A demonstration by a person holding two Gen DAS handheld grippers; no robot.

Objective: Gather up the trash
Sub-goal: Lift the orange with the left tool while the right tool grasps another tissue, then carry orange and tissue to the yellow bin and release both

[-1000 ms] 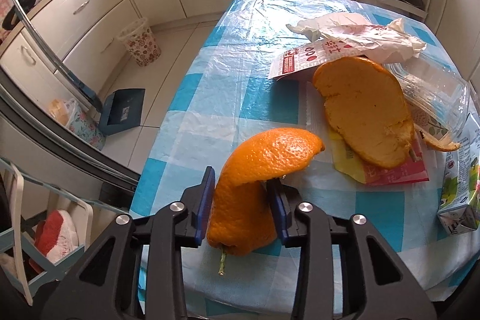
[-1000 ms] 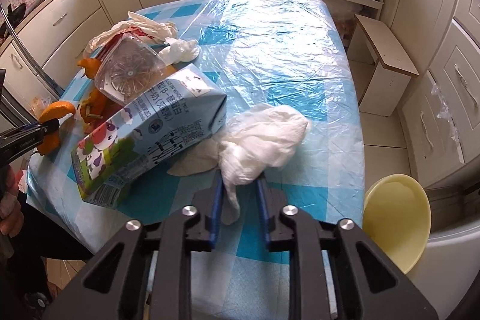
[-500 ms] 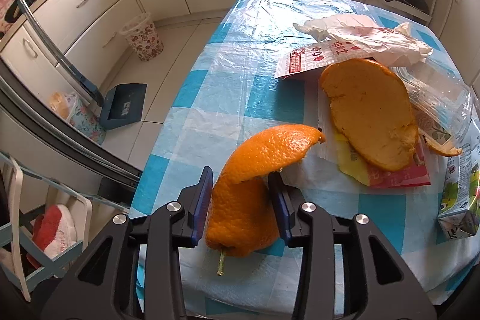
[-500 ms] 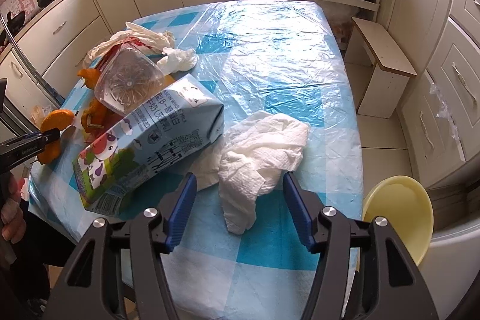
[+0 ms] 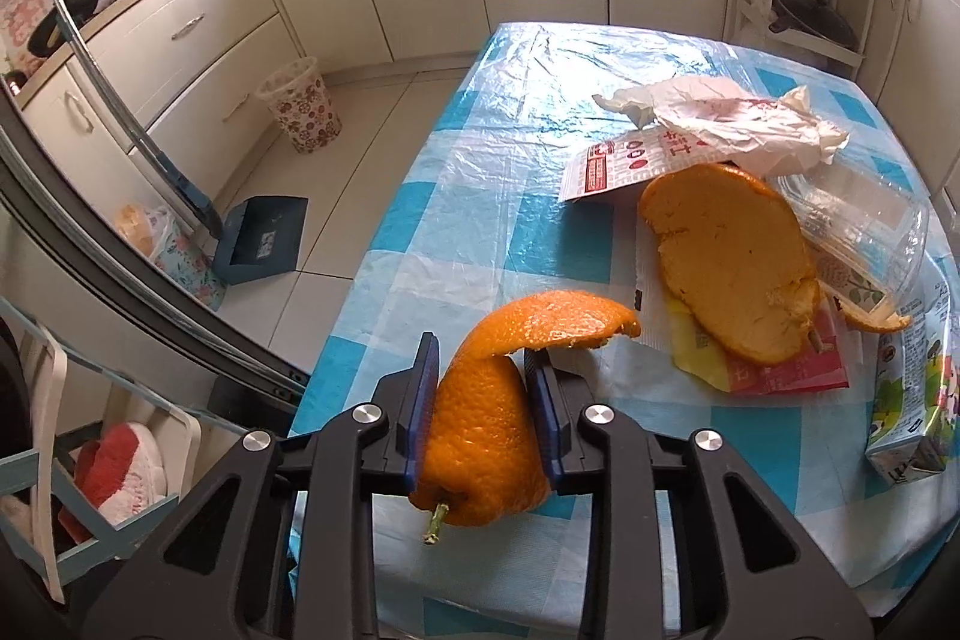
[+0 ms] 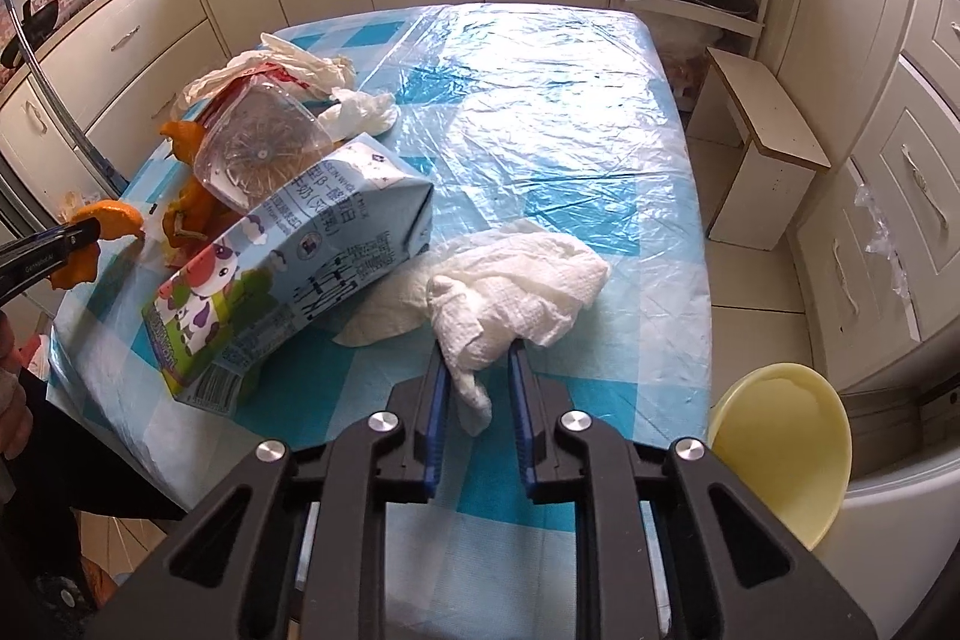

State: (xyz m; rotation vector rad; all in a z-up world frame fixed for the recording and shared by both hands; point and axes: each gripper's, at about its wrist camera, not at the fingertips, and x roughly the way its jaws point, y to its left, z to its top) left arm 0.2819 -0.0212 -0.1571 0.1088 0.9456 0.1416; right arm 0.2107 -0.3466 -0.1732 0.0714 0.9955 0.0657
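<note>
My left claw (image 5: pixel 480 382) grips an orange peel (image 5: pixel 486 436); my right claw (image 6: pixel 477 370) pinches the paper towel (image 6: pixel 516 286) beside the milk carton (image 6: pixel 288 274). Next, I'd carry both binward.

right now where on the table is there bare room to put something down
Bare cloth covers the far and right part of the table, beyond the milk carton and white paper towel. A bare strip also runs along the left edge beside the red-printed wrapper. It is crowded around the big orange peel, clear plastic cup and crumpled bag.
</note>
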